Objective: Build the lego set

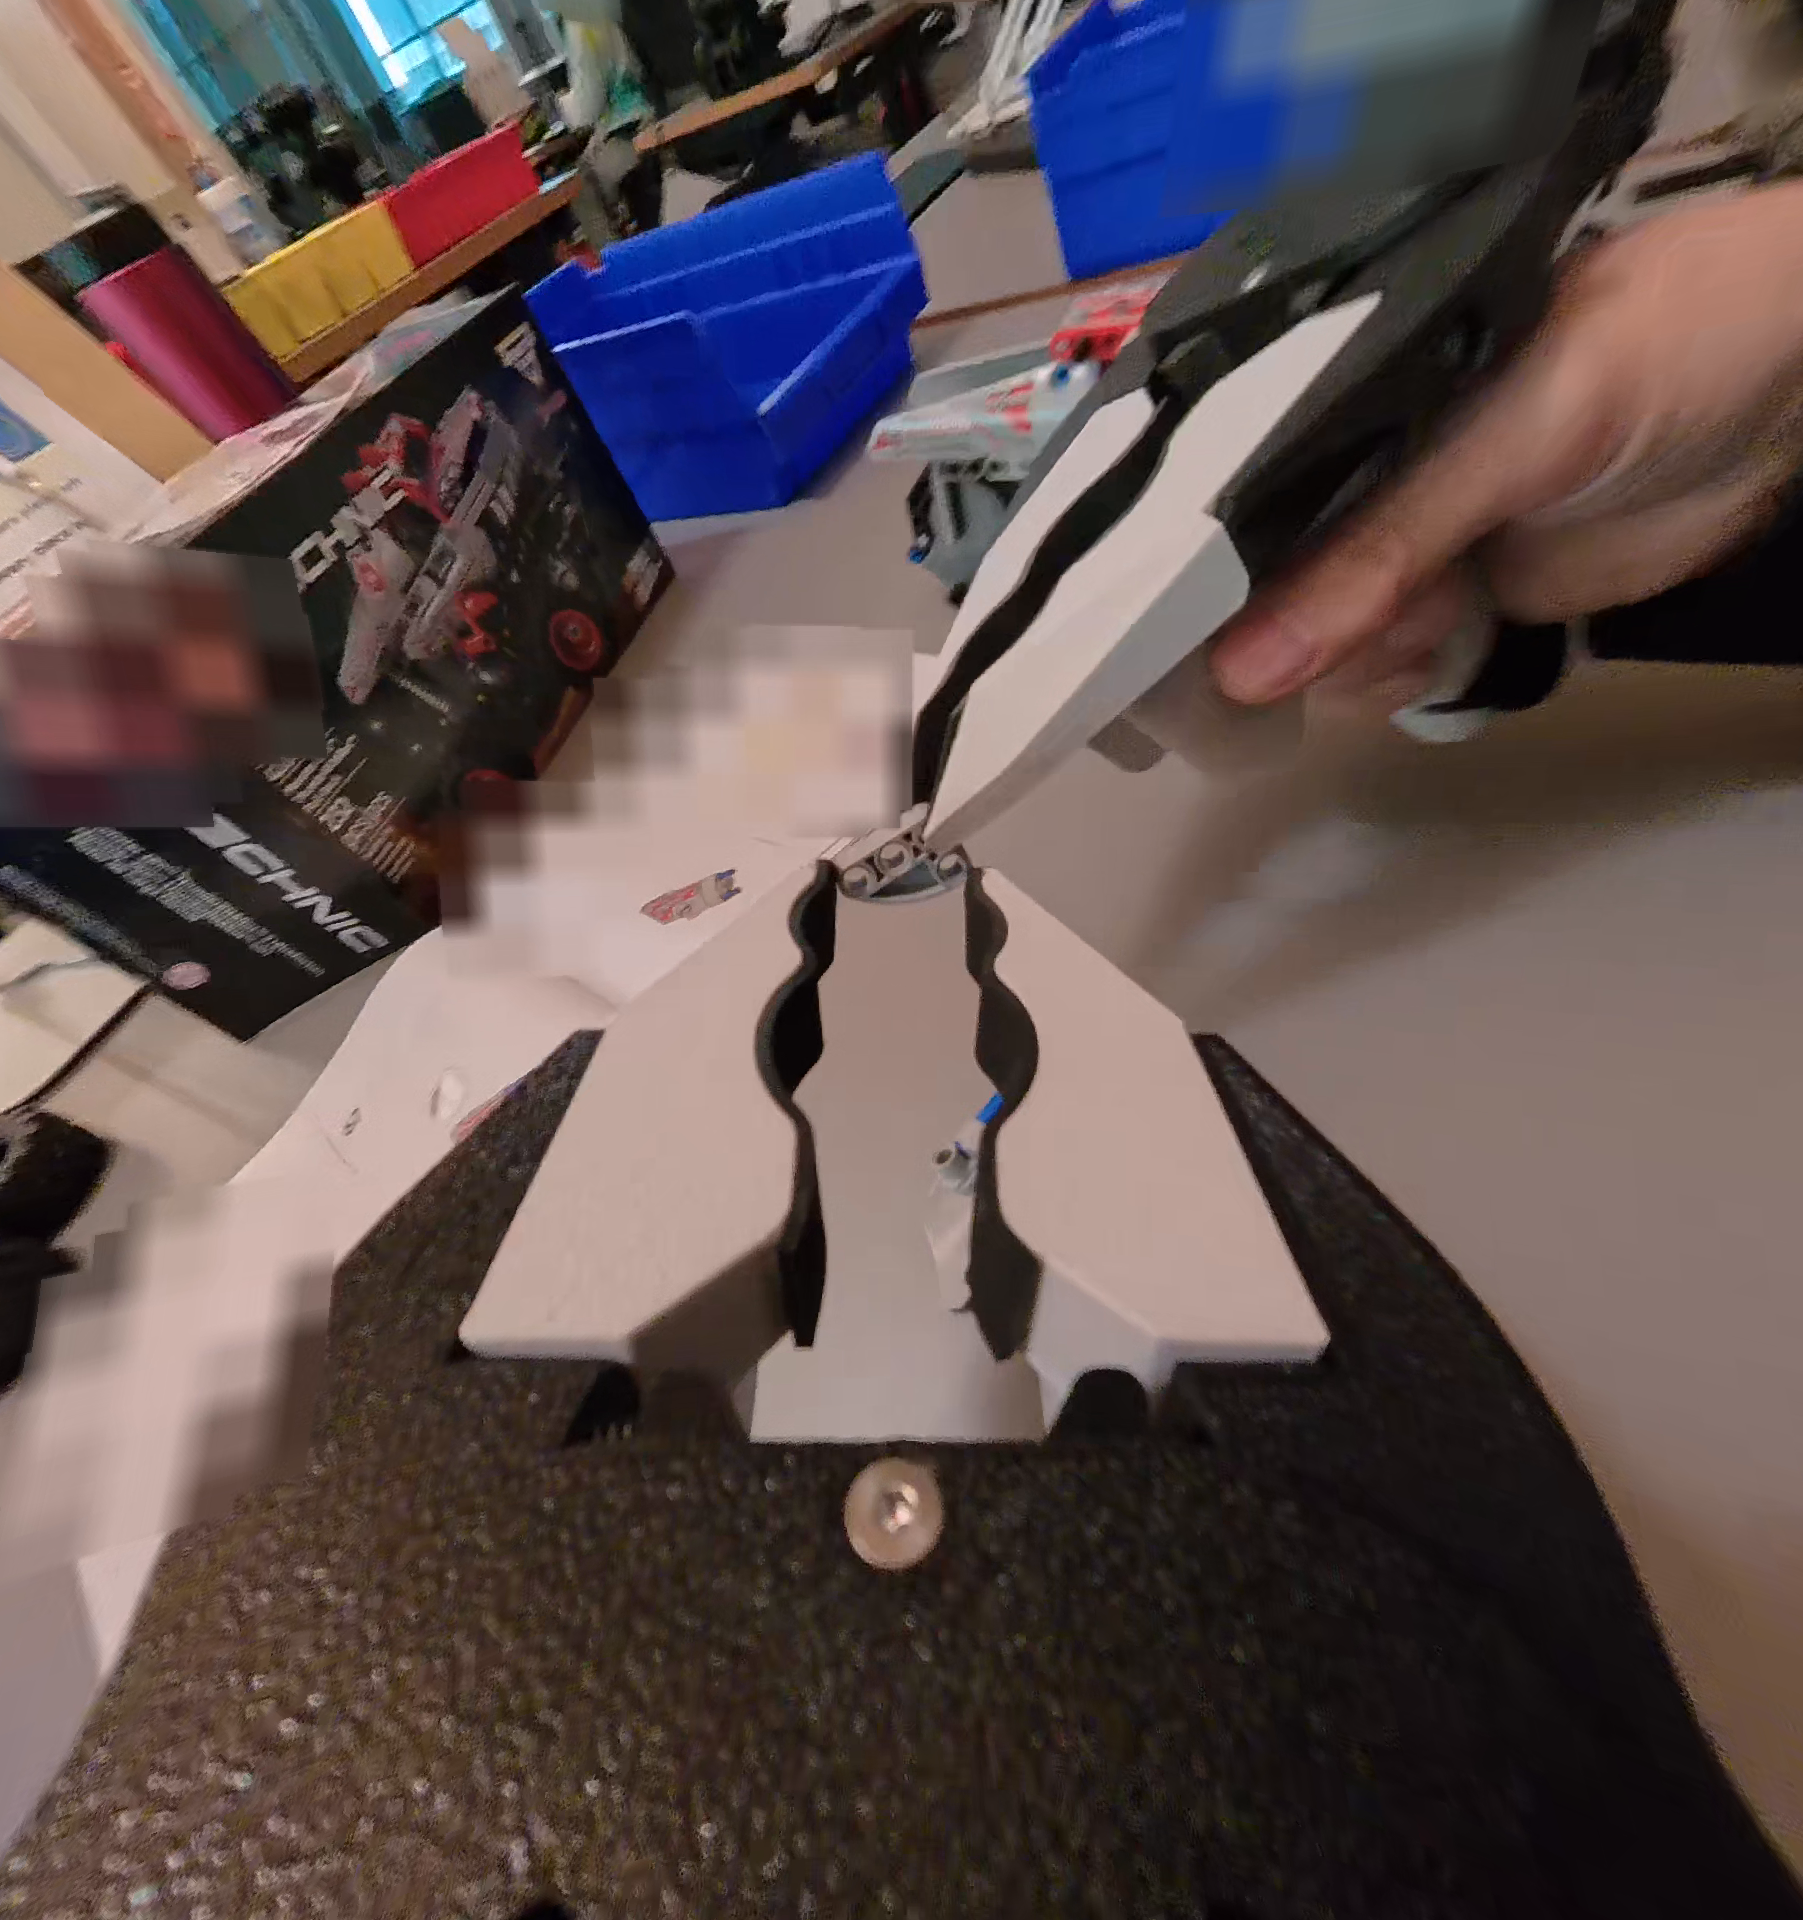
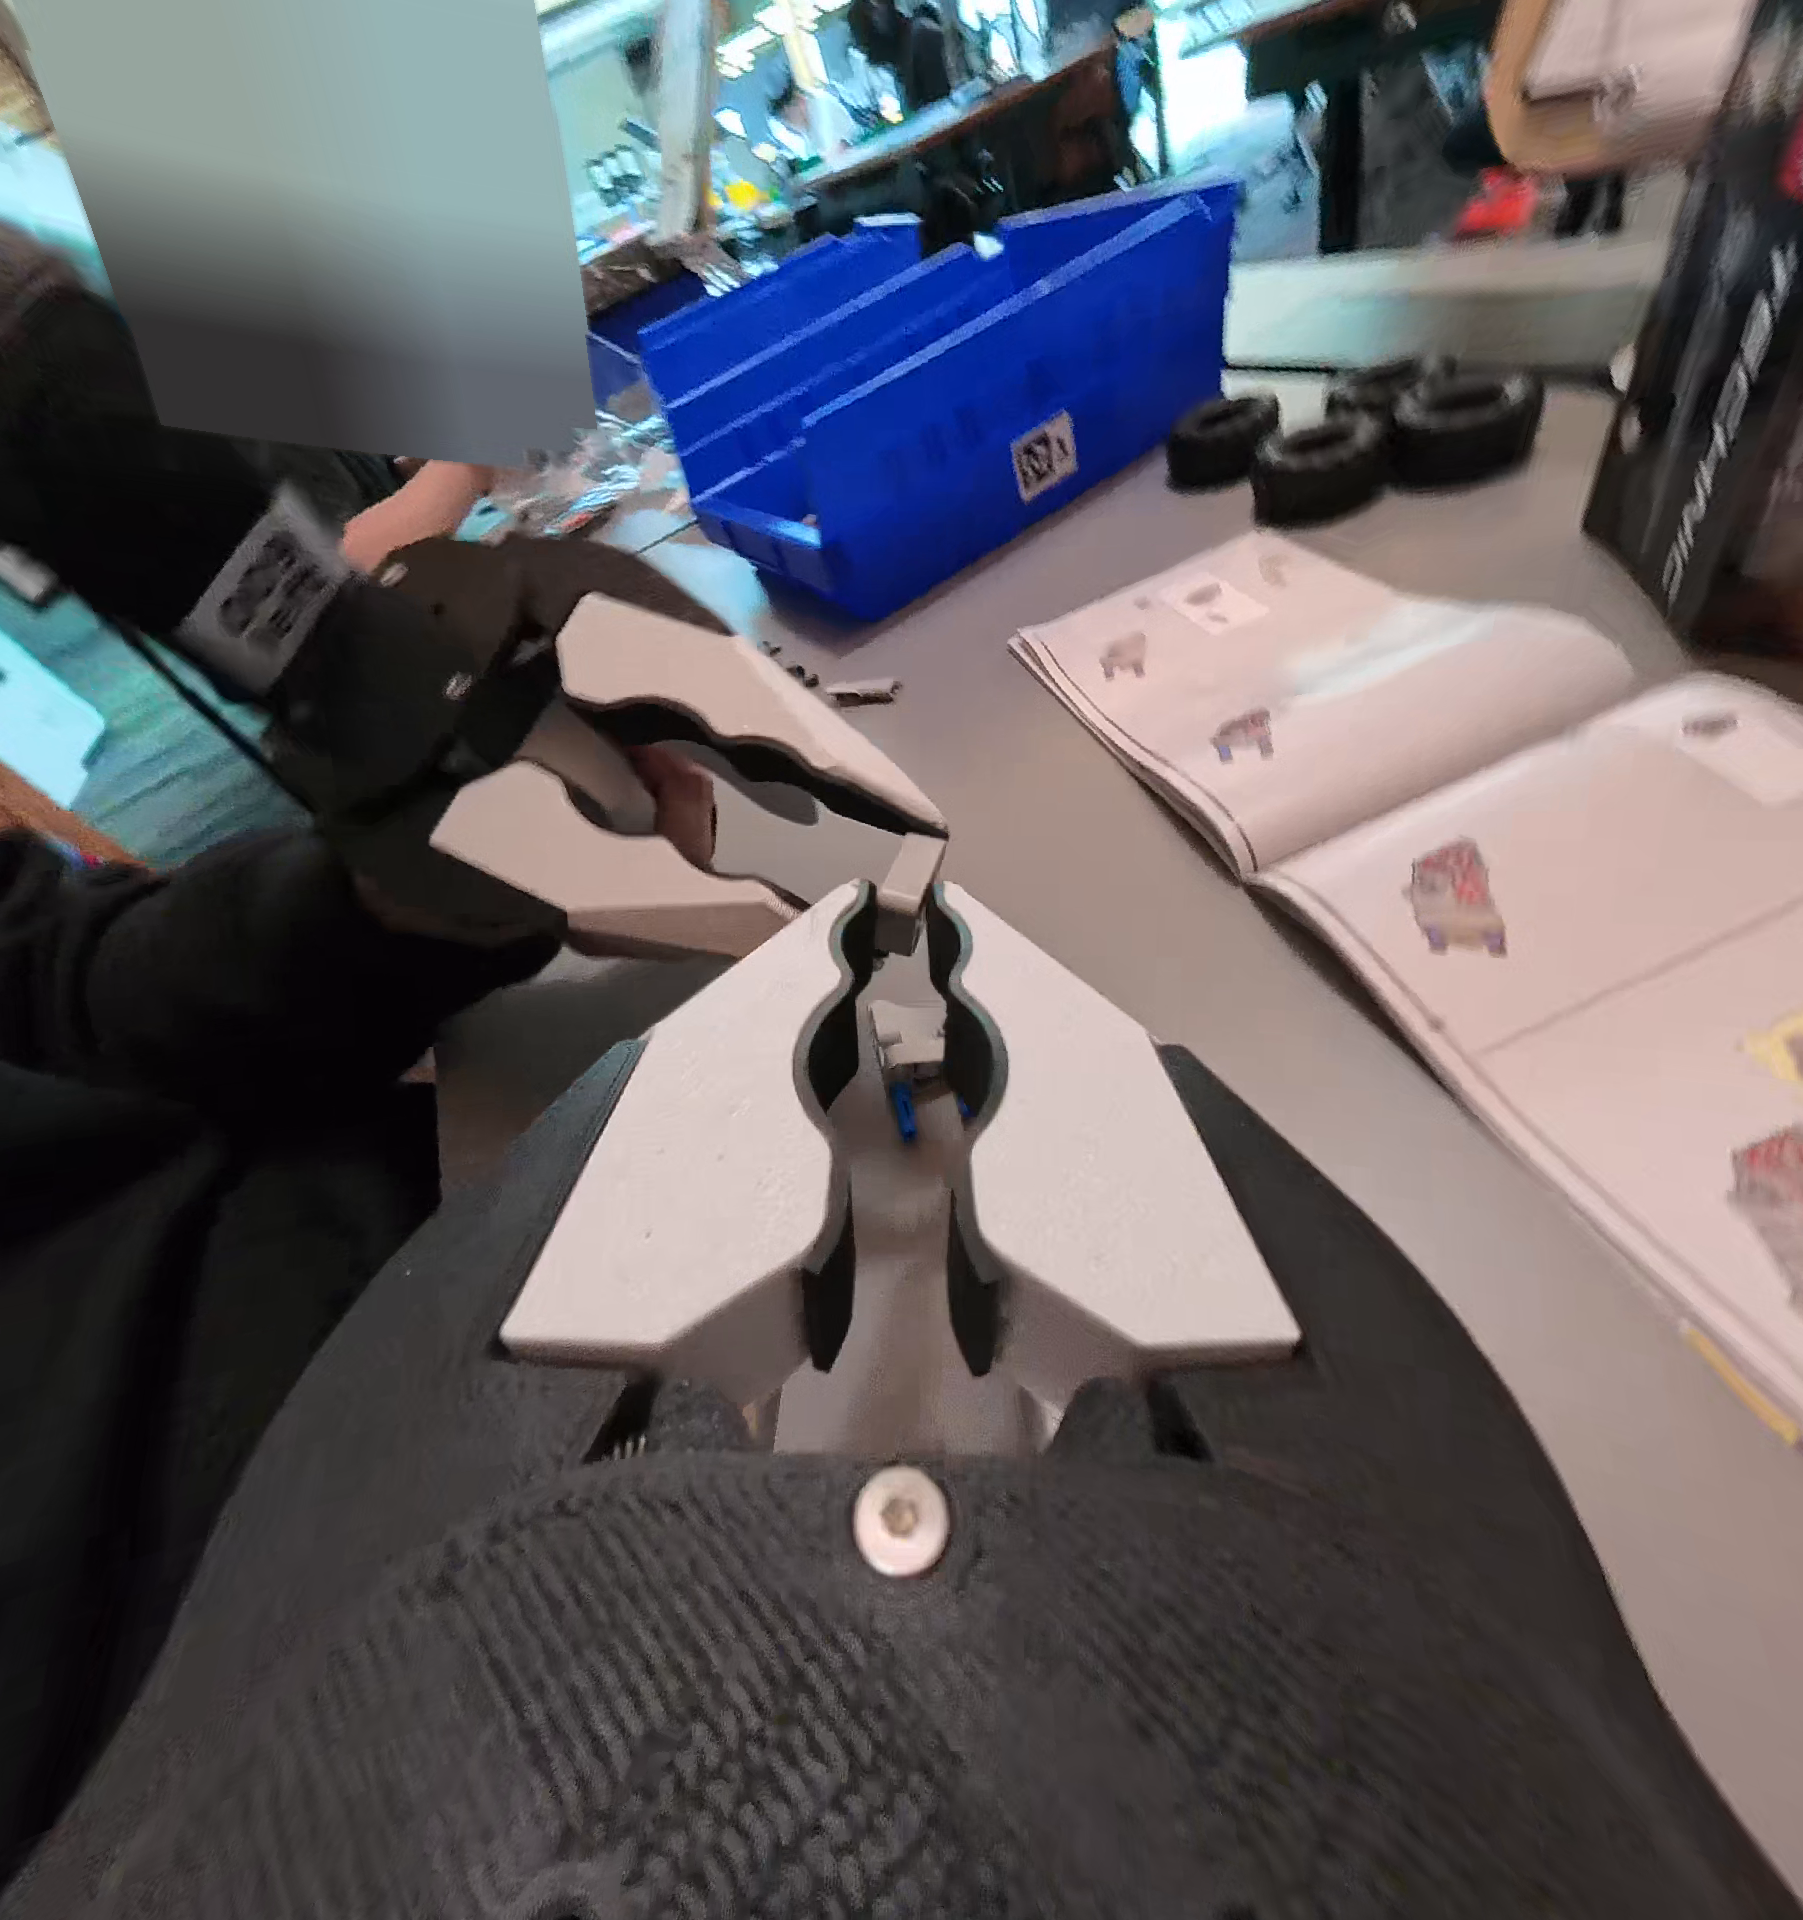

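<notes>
Grey plastic, a short holed beam, was pinched at the tips of the left claw, which was clenched on it above the surface; the right claw met the same beam from the opposite side, its tips closed about the piece's lower end, so both claws appeared to grip one part; a small grey sub-assembly with blue pins lay on the surface just below the claws, near but apparently apart from the held beam; the open instruction booklet lay to the right, four black tyres stood loose beyond it, the set's dark box stood on the left, and blue bins sat farther back; a larger red-and-white built section rested near the bins, too blurred to judge its completeness; judged from this layout, the build was at an early-to-middle stage: some sections were assembled, the wheels were unmounted, and the held beam was not yet joined to anything.
</notes>
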